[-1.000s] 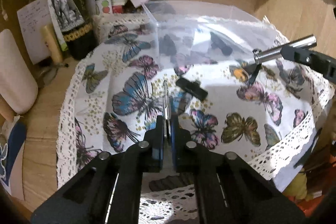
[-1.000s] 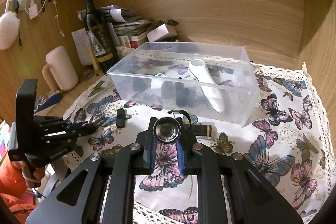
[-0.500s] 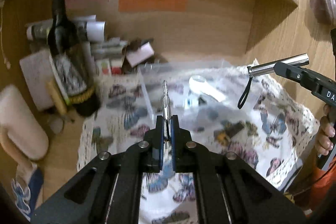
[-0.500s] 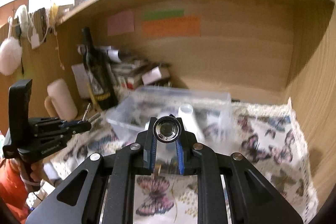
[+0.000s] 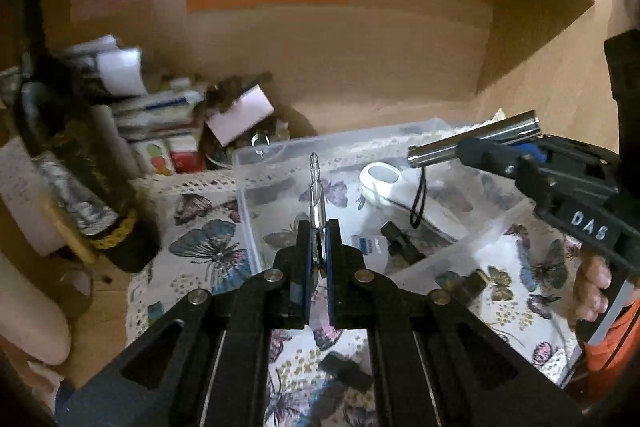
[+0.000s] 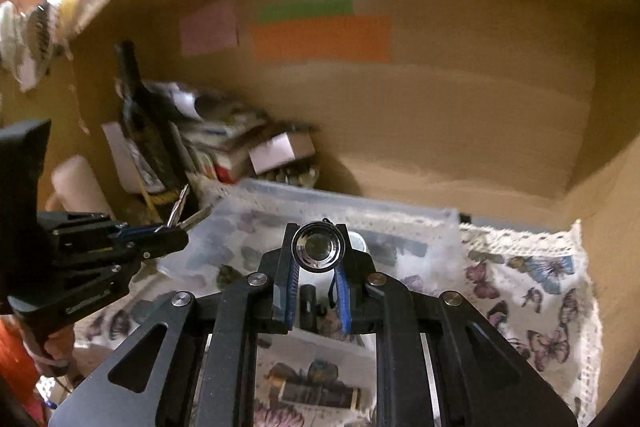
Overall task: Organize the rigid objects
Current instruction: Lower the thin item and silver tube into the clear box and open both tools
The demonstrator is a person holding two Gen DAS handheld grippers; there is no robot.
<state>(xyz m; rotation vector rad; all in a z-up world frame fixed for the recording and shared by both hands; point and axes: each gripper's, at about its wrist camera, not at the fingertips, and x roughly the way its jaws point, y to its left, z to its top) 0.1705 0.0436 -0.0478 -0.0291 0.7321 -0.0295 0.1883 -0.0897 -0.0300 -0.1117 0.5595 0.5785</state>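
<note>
Left gripper (image 5: 317, 251) is clamped on a slim metal piece, probably a key (image 5: 314, 187), raised over the near left corner of the clear bin (image 5: 256, 163). Right gripper (image 6: 317, 267) is clamped on a torch (image 6: 318, 247), raised over the bin's right side. Recommended: lower each well inside the walls before letting go, clear of the white item (image 5: 380, 181) lying in the bin, with the torch's strap (image 5: 418, 199) inside the rim.
</note>
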